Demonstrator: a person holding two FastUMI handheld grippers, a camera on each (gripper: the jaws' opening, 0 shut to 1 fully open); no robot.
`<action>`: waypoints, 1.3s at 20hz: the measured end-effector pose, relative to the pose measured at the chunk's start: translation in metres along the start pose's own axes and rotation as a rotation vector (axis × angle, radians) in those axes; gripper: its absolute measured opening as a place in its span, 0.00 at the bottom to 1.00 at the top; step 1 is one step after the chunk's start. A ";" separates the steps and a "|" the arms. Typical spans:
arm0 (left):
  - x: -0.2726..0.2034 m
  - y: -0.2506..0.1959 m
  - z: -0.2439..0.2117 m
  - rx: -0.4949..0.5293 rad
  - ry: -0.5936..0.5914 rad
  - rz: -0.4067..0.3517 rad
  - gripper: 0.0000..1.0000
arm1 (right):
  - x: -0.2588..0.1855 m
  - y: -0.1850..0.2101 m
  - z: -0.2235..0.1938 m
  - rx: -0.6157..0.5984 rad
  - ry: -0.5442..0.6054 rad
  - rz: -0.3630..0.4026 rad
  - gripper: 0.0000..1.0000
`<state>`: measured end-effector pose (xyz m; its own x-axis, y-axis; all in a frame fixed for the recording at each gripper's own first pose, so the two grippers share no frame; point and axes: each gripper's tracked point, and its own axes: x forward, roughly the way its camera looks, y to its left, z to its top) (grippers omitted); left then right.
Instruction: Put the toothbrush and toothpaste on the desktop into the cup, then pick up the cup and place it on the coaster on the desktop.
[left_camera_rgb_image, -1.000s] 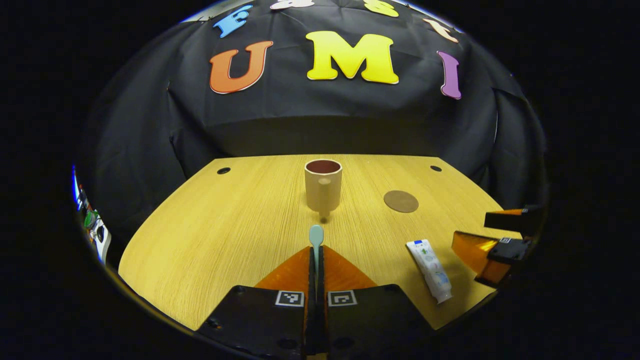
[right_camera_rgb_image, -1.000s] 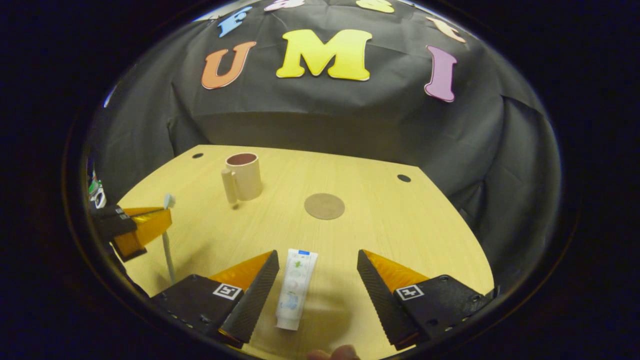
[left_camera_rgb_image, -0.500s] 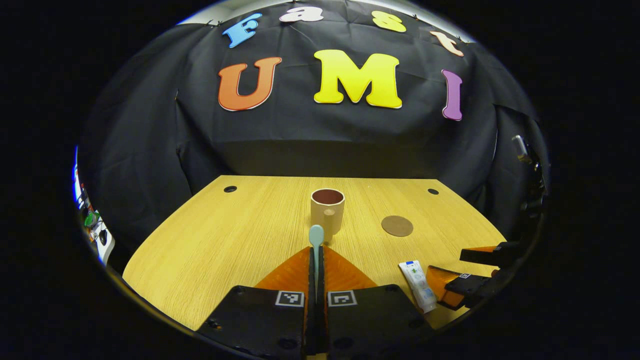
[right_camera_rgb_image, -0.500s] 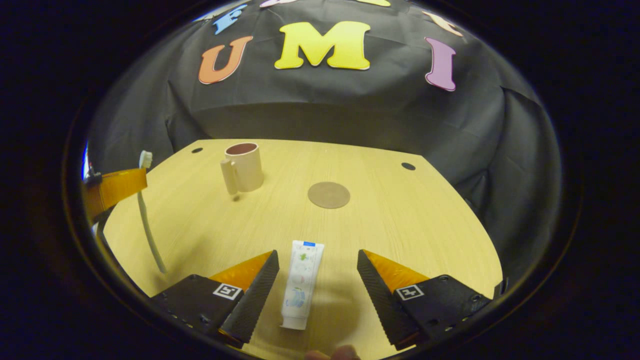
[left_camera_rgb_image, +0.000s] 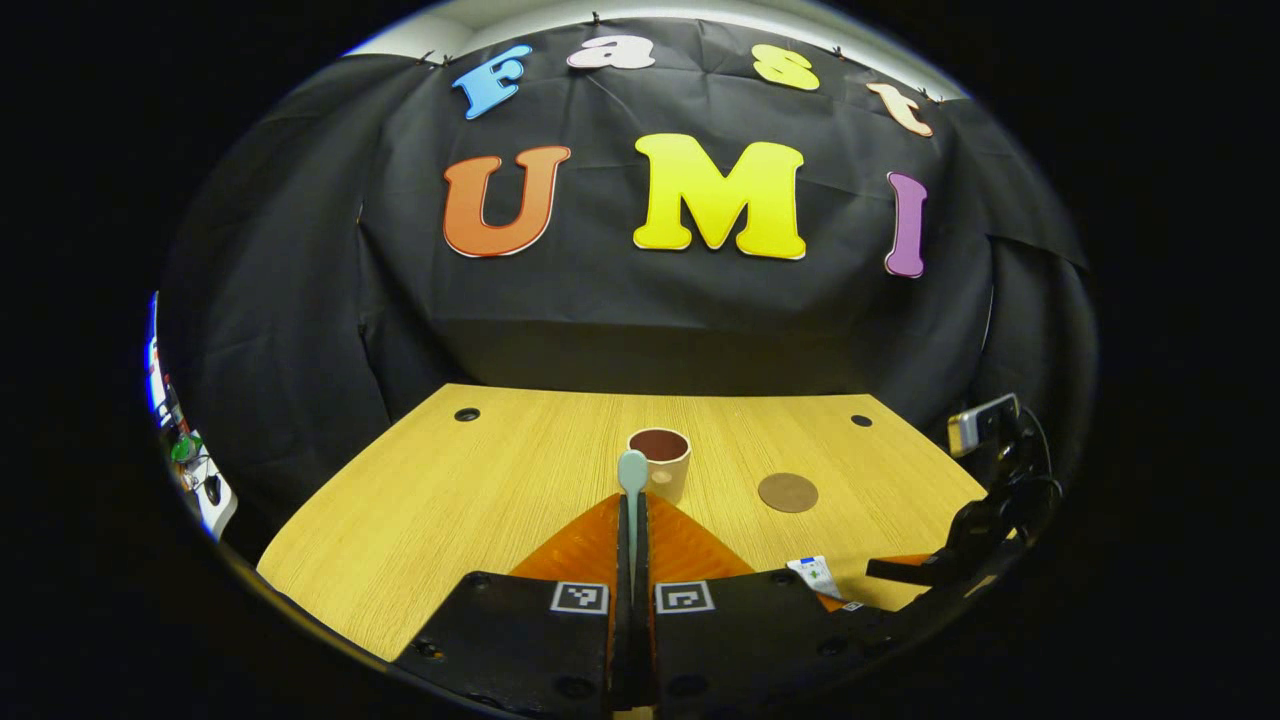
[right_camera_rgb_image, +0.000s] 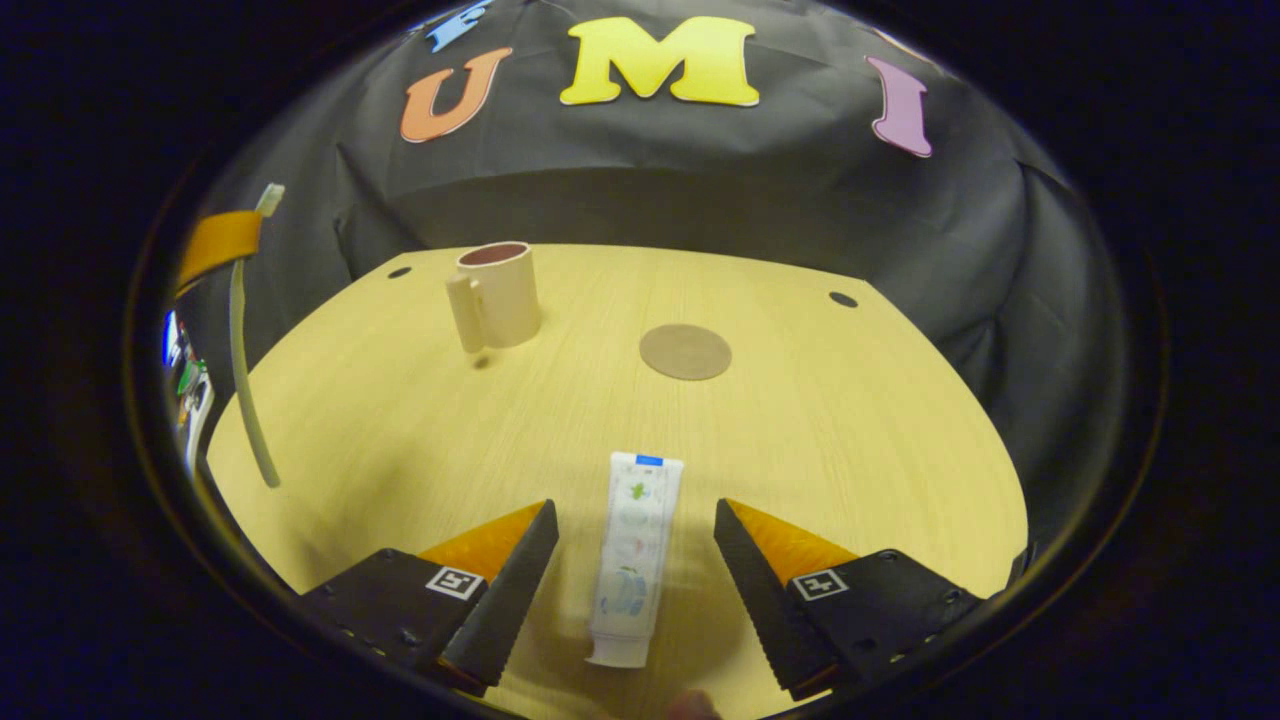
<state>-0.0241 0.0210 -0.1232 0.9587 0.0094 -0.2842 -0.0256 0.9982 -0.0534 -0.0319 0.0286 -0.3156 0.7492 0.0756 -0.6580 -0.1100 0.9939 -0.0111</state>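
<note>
One toothbrush is clamped between the closed fingers of the left tool, raised off the counter, its head in line with the one cup beyond. One toothpaste tube lies flat on the counter between the spread fingers of the right tool, touching neither. One round coaster lies to the right of the cup, apart from it. Two dark holes sit at the counter's far corners.

Left gripper view, lower right: toothpaste tube mostly hidden behind gripper body. Toothbrush handle hidden between closed fingers.
</note>
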 end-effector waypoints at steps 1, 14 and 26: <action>0.000 0.000 0.003 -0.002 -0.003 0.000 0.03 | 0.003 -0.001 -0.003 -0.005 0.007 -0.008 0.95; 0.007 0.008 0.021 -0.017 -0.029 -0.004 0.03 | 0.021 0.001 -0.015 0.024 0.130 -0.019 0.54; 0.050 0.010 0.053 -0.068 -0.089 -0.022 0.03 | 0.003 -0.002 0.056 0.072 0.005 0.015 0.24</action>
<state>0.0386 0.0346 -0.0870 0.9806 -0.0041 -0.1959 -0.0207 0.9920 -0.1246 0.0071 0.0313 -0.2759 0.7448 0.0903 -0.6612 -0.0735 0.9959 0.0533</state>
